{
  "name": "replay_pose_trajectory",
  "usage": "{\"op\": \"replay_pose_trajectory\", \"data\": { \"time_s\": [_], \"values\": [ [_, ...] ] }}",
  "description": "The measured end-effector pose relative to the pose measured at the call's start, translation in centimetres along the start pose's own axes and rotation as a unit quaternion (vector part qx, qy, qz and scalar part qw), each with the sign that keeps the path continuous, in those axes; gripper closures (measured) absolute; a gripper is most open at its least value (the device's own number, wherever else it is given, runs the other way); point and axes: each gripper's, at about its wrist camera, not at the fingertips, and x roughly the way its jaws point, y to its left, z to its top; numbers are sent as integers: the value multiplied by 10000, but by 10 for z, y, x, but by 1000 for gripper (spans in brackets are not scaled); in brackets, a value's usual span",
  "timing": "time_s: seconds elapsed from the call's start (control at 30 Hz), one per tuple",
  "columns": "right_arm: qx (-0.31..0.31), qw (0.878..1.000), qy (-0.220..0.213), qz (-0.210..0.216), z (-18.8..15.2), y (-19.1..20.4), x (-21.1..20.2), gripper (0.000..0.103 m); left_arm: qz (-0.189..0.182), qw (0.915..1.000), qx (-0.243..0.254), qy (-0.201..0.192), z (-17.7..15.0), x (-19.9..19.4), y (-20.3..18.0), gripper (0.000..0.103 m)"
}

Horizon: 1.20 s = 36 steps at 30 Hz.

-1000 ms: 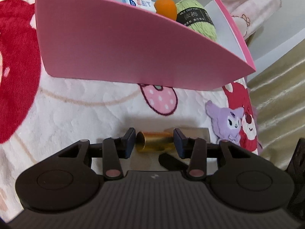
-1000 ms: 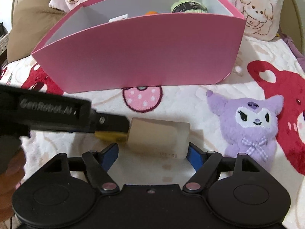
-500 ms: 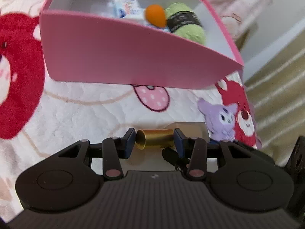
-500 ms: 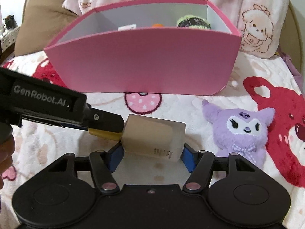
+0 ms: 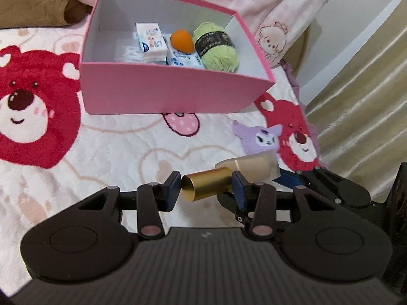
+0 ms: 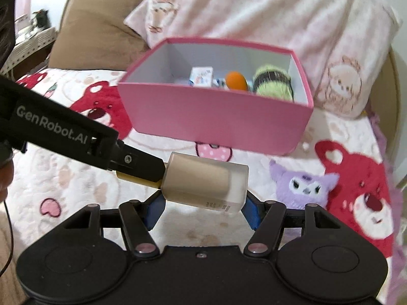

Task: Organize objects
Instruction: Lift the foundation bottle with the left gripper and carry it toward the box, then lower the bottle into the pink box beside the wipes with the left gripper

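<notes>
Left wrist view: the left gripper (image 5: 206, 188) pinched the gold cap (image 5: 207, 186) of a bottle between its blue pads (image 5: 173, 187), the cap lying crosswise with its open end toward 9 o'clock.
Bottle body: the frosted beige bottle (image 5: 255, 165) extended from the cap toward 2 o'clock, raised above the blanket (image 5: 106, 157).
Right gripper, left wrist view: its black linkage (image 5: 328, 185) showed at 3 o'clock, just beside the bottle body.
Right wrist view: the right gripper (image 6: 203, 207) held the frosted beige bottle (image 6: 204, 181) between its two blue pads (image 6: 250, 211) (both pads touched the body's ends), the bottle lying crosswise and slightly tilted.
Left gripper, right wrist view: the black arm lettered "GenRobot.AI" (image 6: 63, 129) entered from 9 o'clock, its finger covering the gold cap (image 6: 137, 179) at the bottle's left end.
Pink box: the box (image 5: 178, 94) stood open at 12 o'clock, well apart from the bottle.
Box contents: a white carton (image 5: 150, 42), an orange ball (image 5: 181, 40) and a green yarn ball (image 5: 216, 48), grouped toward the right half; the ball lay between carton and yarn.
Plush toy: a purple toy (image 6: 302, 186) lay on the blanket at 3 o'clock of the bottle.
Background: pink pillows (image 6: 254, 12) and a brown cushion (image 6: 96, 38) behind the box.
</notes>
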Motion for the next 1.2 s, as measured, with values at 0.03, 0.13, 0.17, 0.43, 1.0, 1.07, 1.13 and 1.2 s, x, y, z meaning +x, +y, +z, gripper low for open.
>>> {"op": "replay_pose_trajectory", "data": {
  "time_s": [0.03, 0.13, 0.17, 0.43, 1.0, 1.07, 1.13, 1.2],
  "values": [
    [-58, 10000, 7, 25, 3, 2, -5, 34, 0, 10000, 23, 73, 2, -5, -1, 61],
    [-145, 9998, -51, 105, 14, 6, -18, 34, 9, 9999, 129, 104, 11, -23, -6, 62],
    [-205, 9997, -116, 80, 19, 8, -22, 34, 7, 9998, 165, 53, 13, -29, -8, 62],
    [-474, 9982, -355, 79, 68, 7, -51, 34, 106, 9990, 384, -214, 44, -71, -30, 62],
    [-536, 9977, 405, 61, 167, -28, 7, 34, 72, 9991, -225, -338, 140, -26, -24, 61],
    [-522, 9967, 610, 70, 173, -34, 26, 34, 69, 9990, -358, -257, 147, -9, -16, 61],
    [-478, 9954, 819, 107, 176, -39, 46, 34, 52, 9988, -453, -166, 152, 7, -6, 61],
    [-489, 9940, 974, 101, 176, -43, 64, 34, -16, 9986, -516, -99, 154, 25, 6, 61]
  ]
}}
